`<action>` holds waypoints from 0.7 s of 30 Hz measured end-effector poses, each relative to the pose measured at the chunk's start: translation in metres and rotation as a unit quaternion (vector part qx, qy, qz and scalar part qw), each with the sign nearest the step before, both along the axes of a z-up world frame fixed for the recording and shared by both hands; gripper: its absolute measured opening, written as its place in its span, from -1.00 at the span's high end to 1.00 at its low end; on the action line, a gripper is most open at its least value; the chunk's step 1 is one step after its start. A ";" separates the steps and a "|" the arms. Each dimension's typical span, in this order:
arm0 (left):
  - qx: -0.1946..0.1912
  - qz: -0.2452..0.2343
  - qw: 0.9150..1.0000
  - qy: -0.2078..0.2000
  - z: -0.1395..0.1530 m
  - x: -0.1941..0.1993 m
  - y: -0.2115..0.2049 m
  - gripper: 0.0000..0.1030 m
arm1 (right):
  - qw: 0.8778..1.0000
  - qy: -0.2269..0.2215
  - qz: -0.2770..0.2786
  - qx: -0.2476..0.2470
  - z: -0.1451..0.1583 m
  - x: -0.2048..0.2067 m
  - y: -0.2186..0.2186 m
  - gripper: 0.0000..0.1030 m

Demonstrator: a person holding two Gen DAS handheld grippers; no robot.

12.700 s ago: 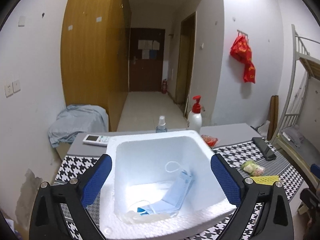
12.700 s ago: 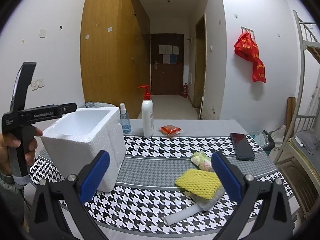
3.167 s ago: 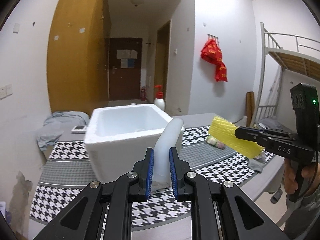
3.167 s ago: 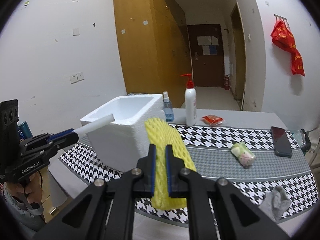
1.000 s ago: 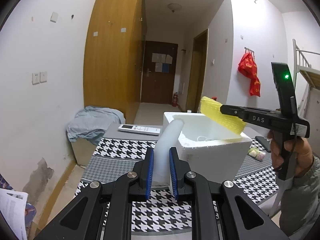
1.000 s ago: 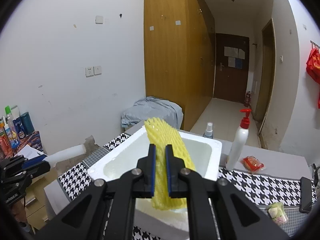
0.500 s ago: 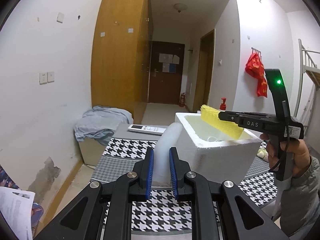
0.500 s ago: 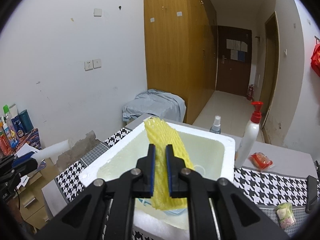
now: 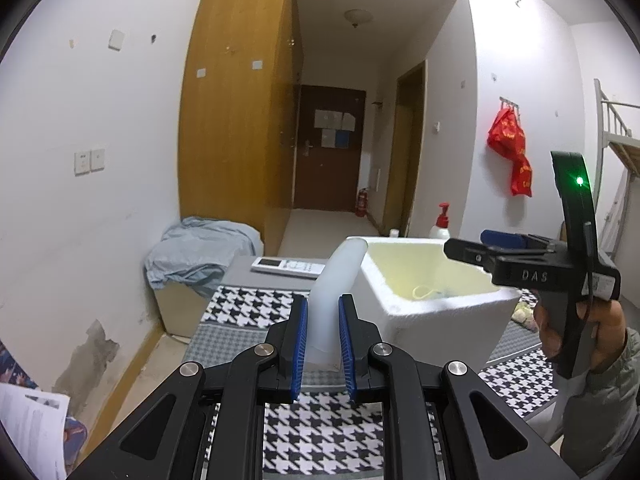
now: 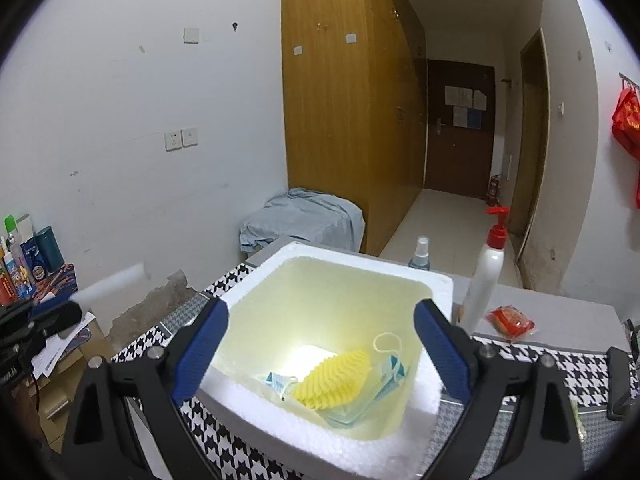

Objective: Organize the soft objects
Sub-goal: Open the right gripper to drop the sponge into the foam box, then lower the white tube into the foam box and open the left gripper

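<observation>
Covering most of the tabletop was the houndstooth cloth [image 9: 320,432], and on it stood the white foam box [image 10: 436,284], open at the top. You held your right gripper [image 10: 320,348] over that box with its jaws having just swung wide apart, nothing between the blue pads. The yellow foam net [image 10: 332,378] lay released on the box floor, its long axis running slantwise from the near left up toward the far right, resting on the blue face masks [image 10: 384,376] there. Your left gripper [image 9: 322,344] was clenched on the white foam tube [image 9: 338,284], which rose from between the pads and leaned toward the box, its upper end pointing up and away from you, just beside the box's near wall. Beyond the box stood a white pump bottle [image 10: 486,276] with a red head, a small spray bottle [image 10: 420,256], and a red packet [image 10: 510,322].
</observation>
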State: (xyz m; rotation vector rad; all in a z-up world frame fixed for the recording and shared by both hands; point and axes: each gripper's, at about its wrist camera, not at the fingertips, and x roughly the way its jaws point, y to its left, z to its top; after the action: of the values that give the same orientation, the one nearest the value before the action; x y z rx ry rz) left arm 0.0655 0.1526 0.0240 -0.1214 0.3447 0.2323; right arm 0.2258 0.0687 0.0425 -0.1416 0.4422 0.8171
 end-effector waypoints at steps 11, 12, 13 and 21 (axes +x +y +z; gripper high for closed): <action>0.015 -0.035 0.999 0.001 0.010 0.024 -0.012 0.67 | 1.000 0.004 -0.018 0.005 0.002 0.001 -0.027 -0.94; 0.015 -0.039 0.999 0.002 0.010 0.026 -0.012 0.67 | 1.000 0.004 -0.020 0.005 0.002 0.000 -0.030 -0.95; 0.015 -0.044 0.999 0.002 0.011 0.028 -0.014 0.67 | 1.000 0.002 -0.021 0.006 0.003 -0.001 -0.033 -0.96; 0.017 -0.076 0.997 0.005 0.014 0.045 -0.024 0.67 | 1.000 -0.002 -0.028 0.012 0.000 -0.011 -0.051 -0.99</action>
State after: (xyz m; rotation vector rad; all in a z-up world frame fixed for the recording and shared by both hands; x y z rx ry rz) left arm 0.1109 0.1286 0.0379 -0.0596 0.3587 0.0888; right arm 0.2146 0.0179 0.0423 -0.1082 0.4317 0.7668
